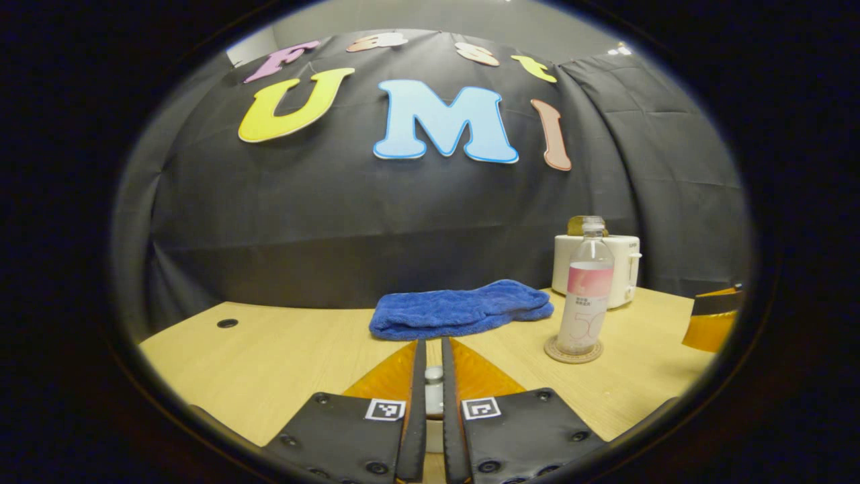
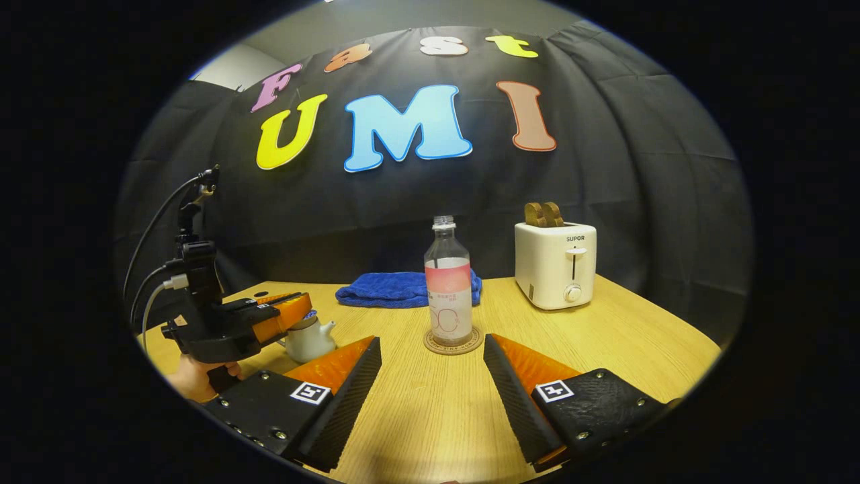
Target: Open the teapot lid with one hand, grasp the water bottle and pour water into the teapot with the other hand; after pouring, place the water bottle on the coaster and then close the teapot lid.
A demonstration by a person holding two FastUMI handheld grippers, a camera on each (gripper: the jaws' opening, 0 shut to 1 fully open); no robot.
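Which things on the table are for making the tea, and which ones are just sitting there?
For the job:
- teapot, its lid knob pinched by the left gripper
- water bottle, standing on the coaster
- right gripper, open in front of the bottle

Just sitting there:
- blue towel
- toaster with bread in it

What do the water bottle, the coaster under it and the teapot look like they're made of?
Water bottle: clear glossy plastic, probably; you can see through its upper part. Coaster: looks like cork or wood, matte tan, edge patterned. Teapot: likely glazed ceramic, smooth white with a sheen.
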